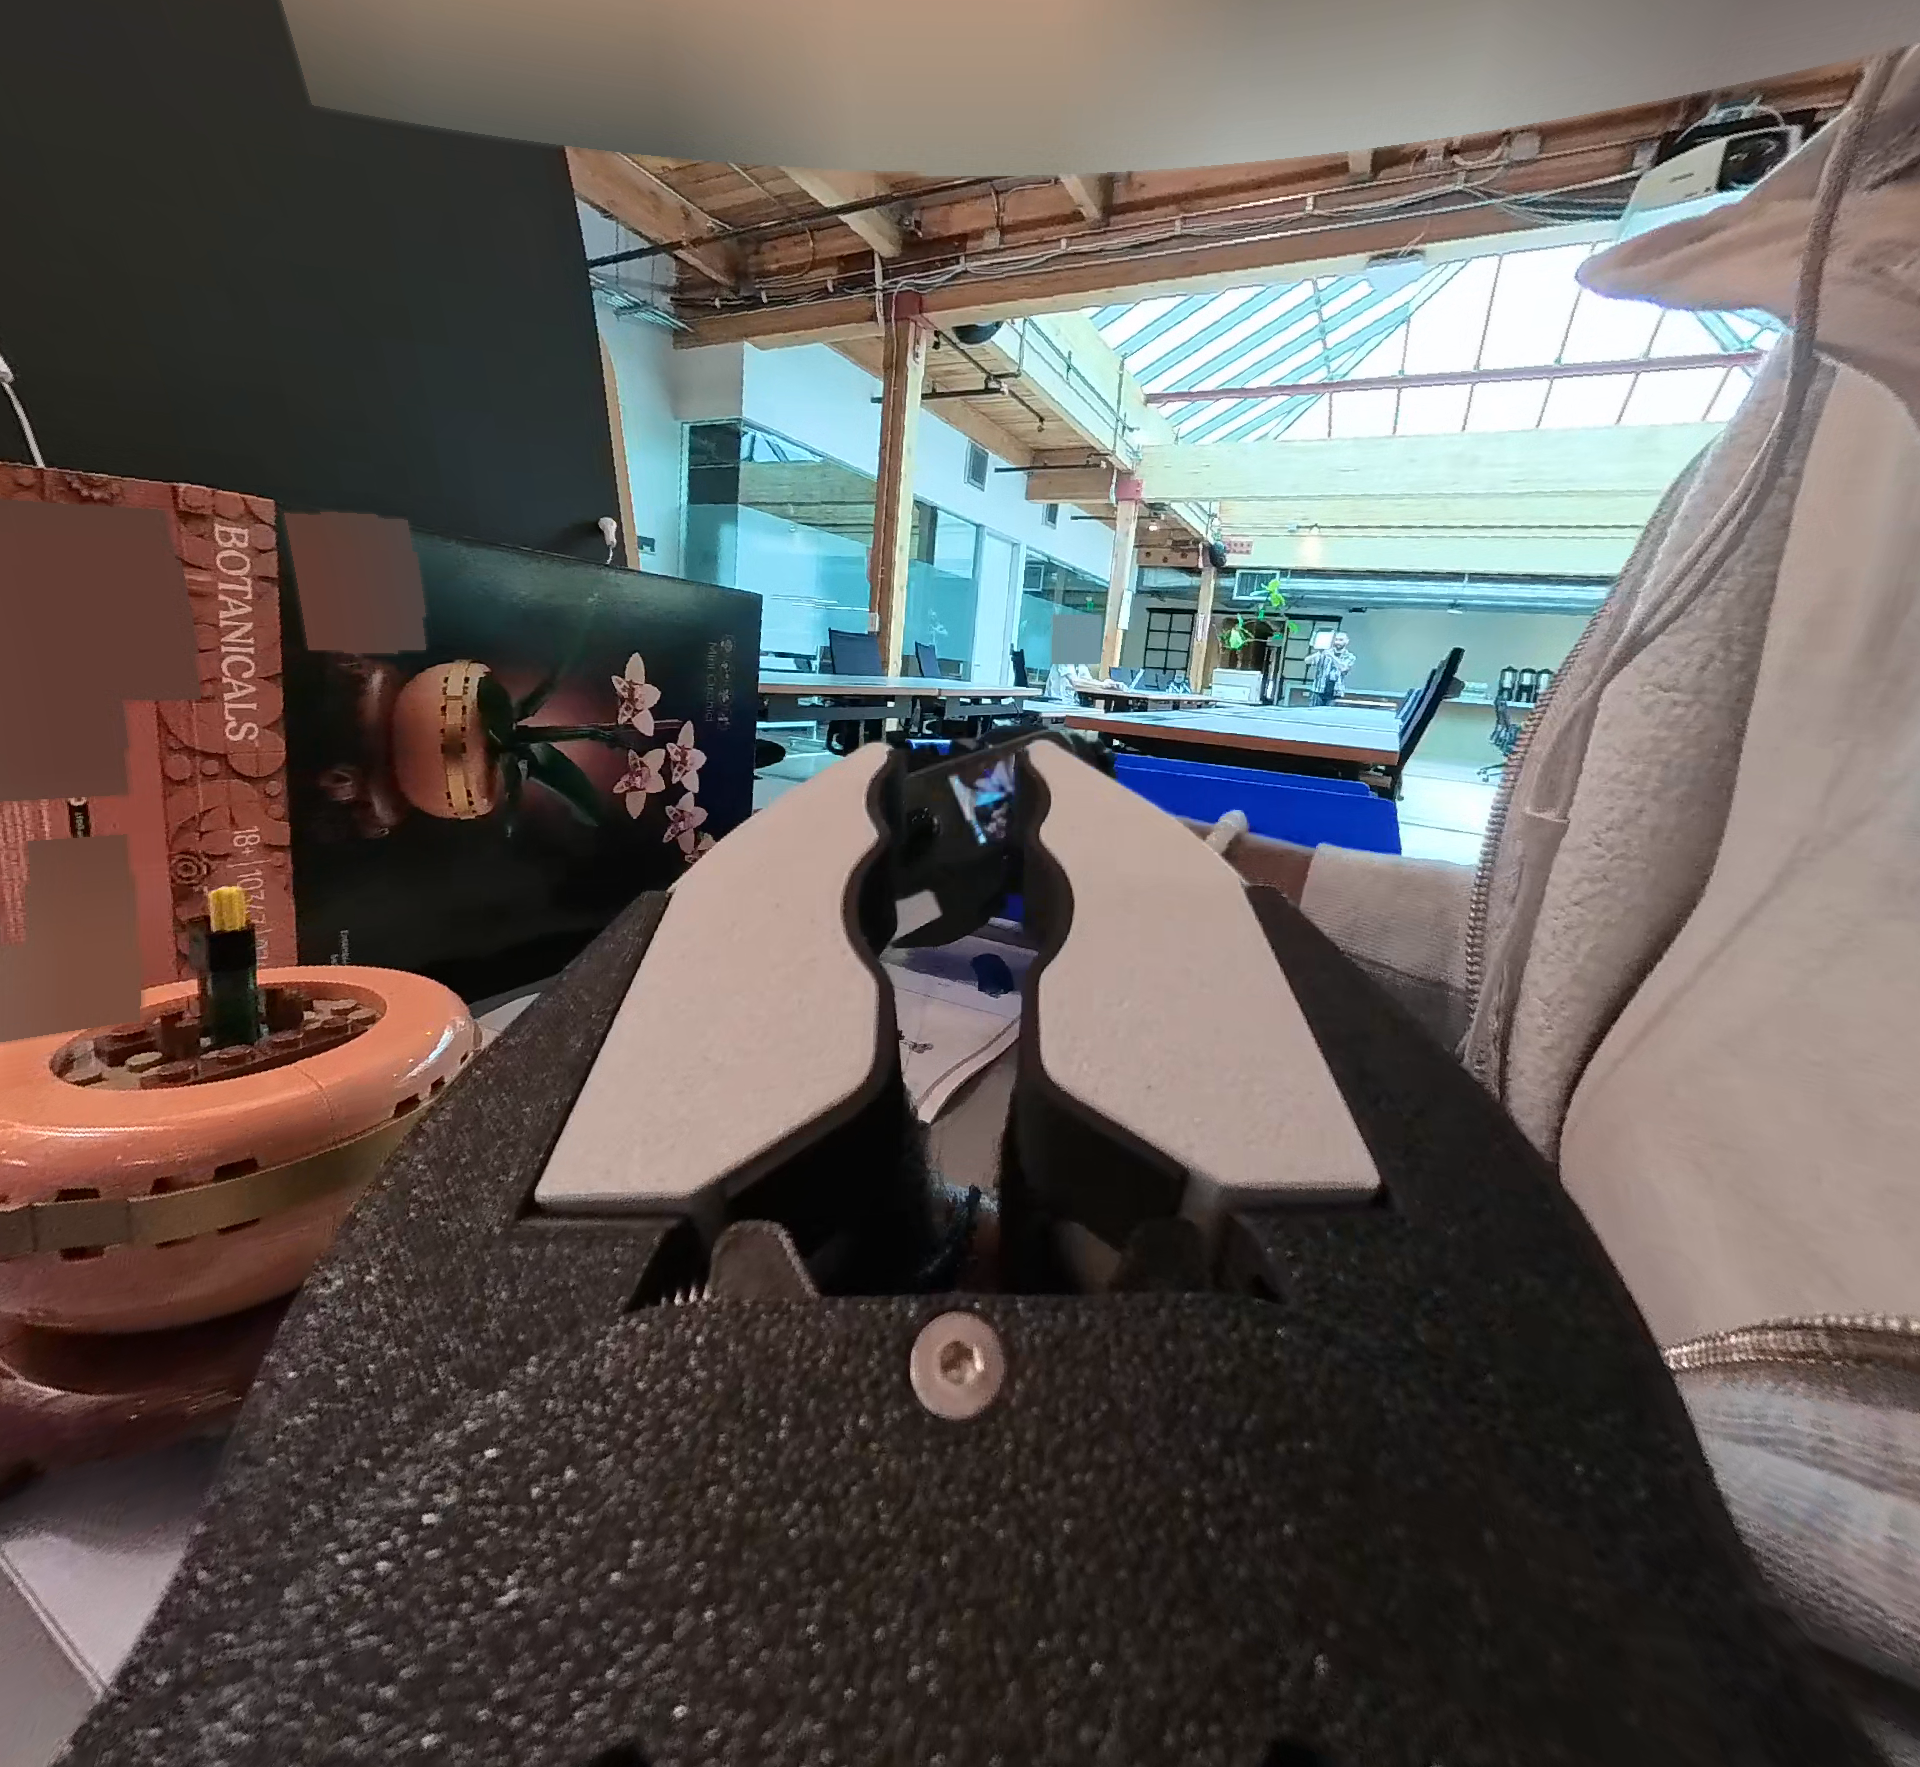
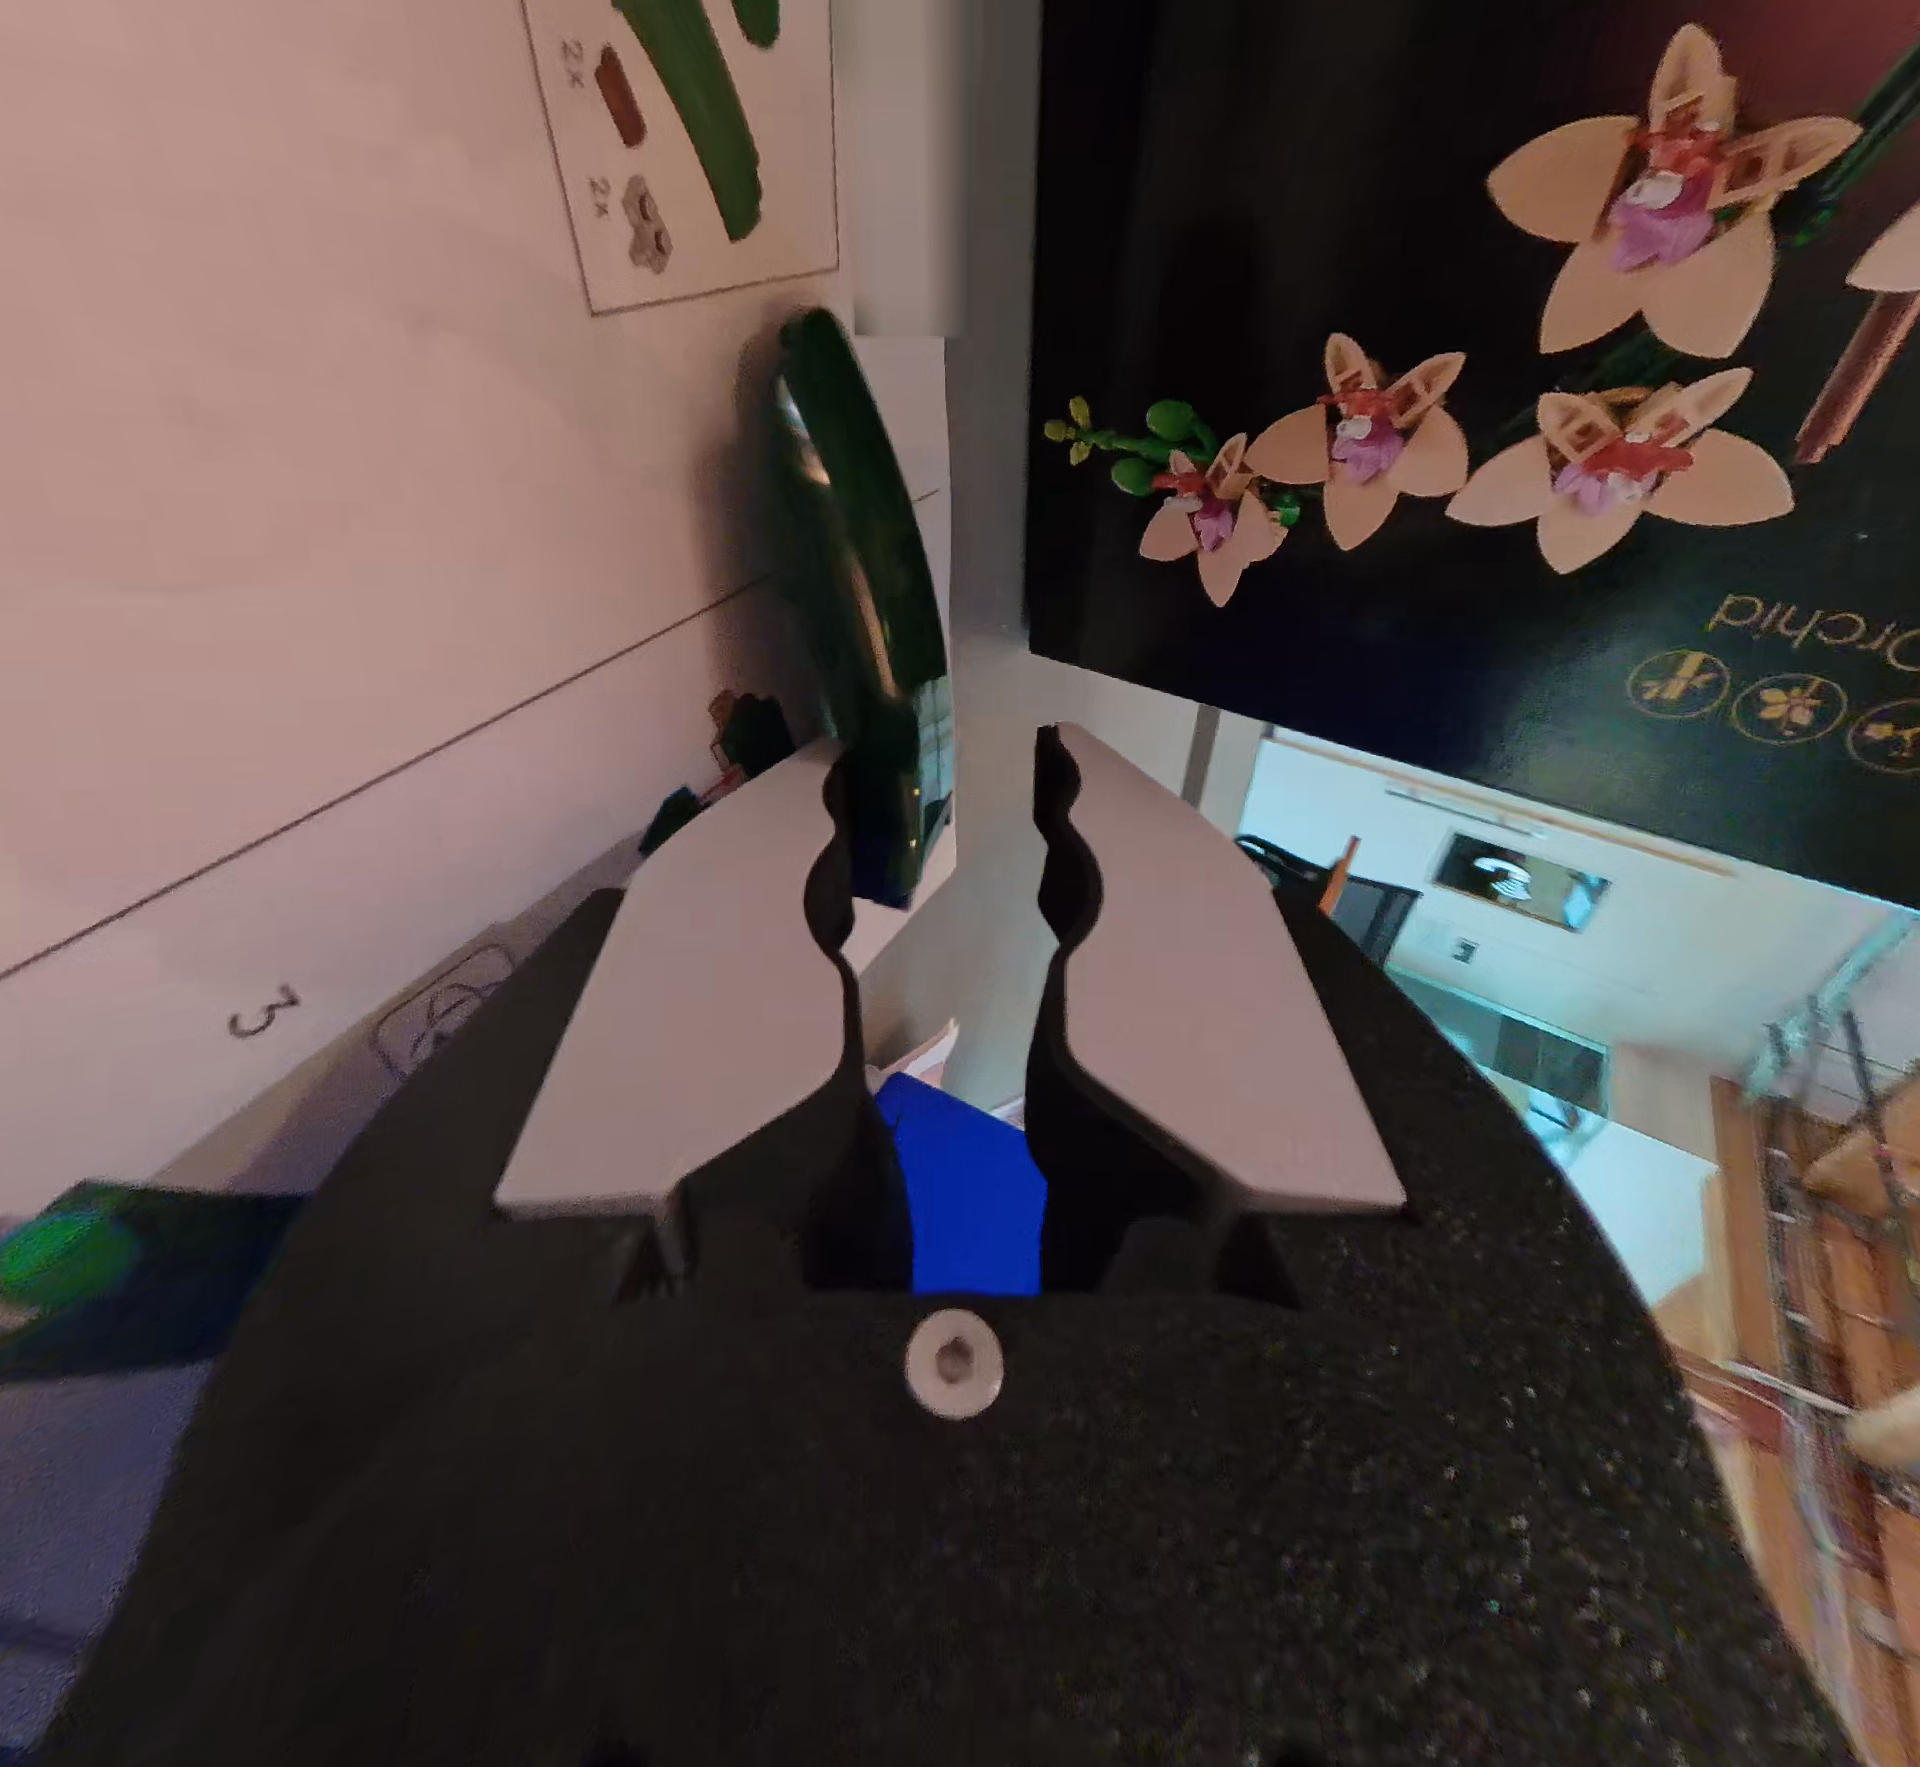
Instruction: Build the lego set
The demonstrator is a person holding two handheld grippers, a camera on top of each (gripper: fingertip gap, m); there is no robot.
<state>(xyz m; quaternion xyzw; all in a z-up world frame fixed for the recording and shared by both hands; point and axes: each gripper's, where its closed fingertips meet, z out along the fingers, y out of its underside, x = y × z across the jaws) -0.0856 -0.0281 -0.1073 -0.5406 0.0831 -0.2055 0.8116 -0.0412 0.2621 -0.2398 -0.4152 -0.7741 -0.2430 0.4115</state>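
Note:
In the left wrist view, a pink lego pot (image 1: 197,1115) stands at the left, with a brown studded top and a dark green stem (image 1: 231,979) capped in yellow. My left gripper (image 1: 961,761) is open and empty, to the right of the pot. My right gripper shows beyond its tips as a black body (image 1: 961,834). In the right wrist view, my right gripper (image 2: 940,751) is open. A long dark green leaf piece (image 2: 852,554) lies on the instruction booklet (image 2: 364,522), its near end in the gap against the left finger (image 2: 727,969); the right finger stands apart from it.
The set's dark box with orchid pictures stands behind the pot (image 1: 540,730) and right of the booklet (image 2: 1455,367). Small dark pieces (image 2: 748,730) lie left of the leaf. A blue object (image 2: 966,1198) sits below the right gripper. A person's grey jacket (image 1: 1662,886) fills the right.

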